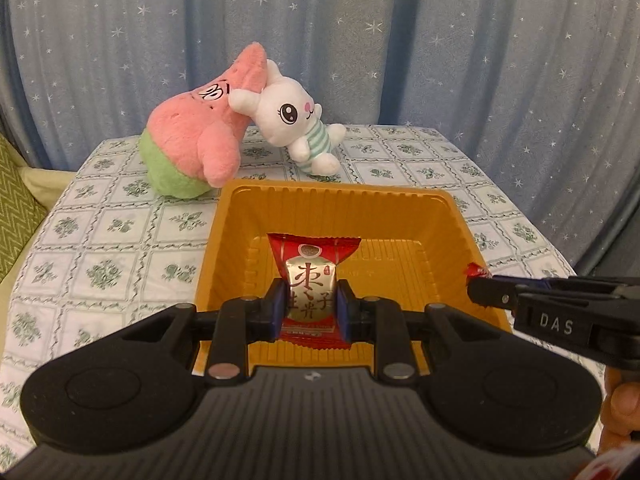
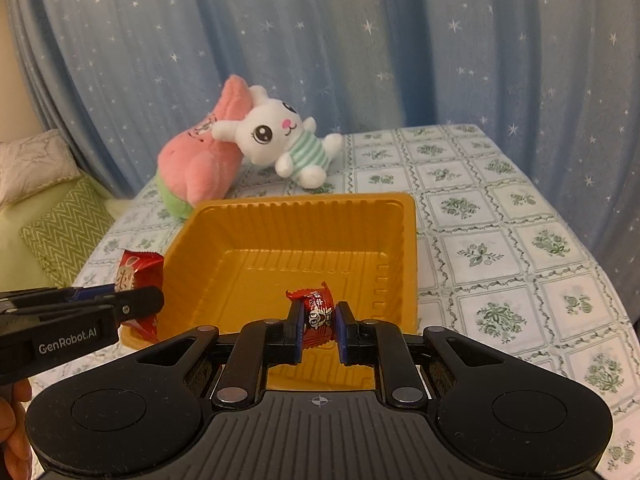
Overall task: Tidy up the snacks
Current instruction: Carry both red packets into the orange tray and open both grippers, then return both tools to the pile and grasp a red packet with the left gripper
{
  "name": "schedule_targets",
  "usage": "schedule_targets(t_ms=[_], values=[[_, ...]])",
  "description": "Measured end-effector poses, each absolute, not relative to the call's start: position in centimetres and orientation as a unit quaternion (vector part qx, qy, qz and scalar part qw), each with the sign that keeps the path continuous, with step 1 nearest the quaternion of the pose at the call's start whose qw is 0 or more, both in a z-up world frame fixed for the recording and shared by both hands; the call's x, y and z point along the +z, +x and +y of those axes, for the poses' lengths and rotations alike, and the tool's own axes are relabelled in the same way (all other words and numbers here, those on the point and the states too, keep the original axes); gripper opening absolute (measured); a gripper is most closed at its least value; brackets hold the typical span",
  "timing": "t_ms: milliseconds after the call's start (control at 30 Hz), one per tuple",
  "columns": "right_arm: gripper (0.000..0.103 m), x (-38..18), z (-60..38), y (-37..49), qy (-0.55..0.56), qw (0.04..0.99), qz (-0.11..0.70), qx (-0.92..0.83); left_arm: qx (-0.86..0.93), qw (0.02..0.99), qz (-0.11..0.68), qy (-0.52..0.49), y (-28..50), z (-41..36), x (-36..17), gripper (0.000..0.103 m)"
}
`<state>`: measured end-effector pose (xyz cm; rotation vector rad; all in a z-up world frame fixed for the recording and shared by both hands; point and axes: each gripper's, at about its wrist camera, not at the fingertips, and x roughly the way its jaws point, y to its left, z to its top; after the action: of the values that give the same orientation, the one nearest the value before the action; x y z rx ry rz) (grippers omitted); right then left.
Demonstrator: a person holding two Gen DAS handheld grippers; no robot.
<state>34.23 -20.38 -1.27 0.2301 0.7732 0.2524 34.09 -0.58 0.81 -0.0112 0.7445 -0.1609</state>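
Both tongs clamped on snacks over ribbed gold plastic tray (image 1: 452, 224)
left gripper (image 1: 309, 306) pinched crinkly red-gold packet (image 1: 310, 280); right gripper (image 2: 318, 322) pinched small red candy (image 2: 317, 312); right view alone showed the packet hanging outside tray wall.

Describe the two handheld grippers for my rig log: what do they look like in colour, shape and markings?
Both are matte black plastic. Each has a wide ribbed body with a round disc at either side, silver rivets on the linkages, and blue pads inside the fingers. The left gripper reads "GenRobot.AI" along its side, the right gripper "DAS". No cables show; bare fingers appear at the frame edges.
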Motion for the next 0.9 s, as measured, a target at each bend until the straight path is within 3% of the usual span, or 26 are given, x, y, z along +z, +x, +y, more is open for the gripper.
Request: schedule_targets(t_ms=[167,500,600,633,700,733,900], values=[[0.016,-2.2,-20.5,34.9,0.125,0.906,0.385,0.121,-0.079,0.921,0.381,-0.016,35.5,-0.4,-0.4,0.031],[0.016,-2.5,-20.3,35.4,0.126,0.905,0.388,0.120,-0.072,0.924,0.374,-0.030,33.2,1.2,-0.2,0.033],[0.017,-2.2,-20.4,35.6,0.137,0.905,0.381,0.133,-0.066,0.926,0.371,-0.029,32.2,1.6,0.0,0.039],[0.021,-2.1,-20.5,35.7,0.140,0.903,0.381,0.137,-0.064,0.927,0.369,-0.029,31.8,1.8,0.1,0.044],[0.045,-1.7,-20.8,35.4,0.145,0.906,0.376,0.132,-0.060,0.927,0.368,-0.031,30.9,2.1,0.4,0.048],[0.064,-1.6,-21.1,35.1,0.152,0.907,0.370,0.131,-0.058,0.928,0.367,-0.032,30.4,2.2,0.5,0.048],[0.065,0.0,-23.0,32.2,0.164,0.911,0.360,0.118,-0.050,0.932,0.357,-0.029,27.1,2.6,1.4,0.057]])
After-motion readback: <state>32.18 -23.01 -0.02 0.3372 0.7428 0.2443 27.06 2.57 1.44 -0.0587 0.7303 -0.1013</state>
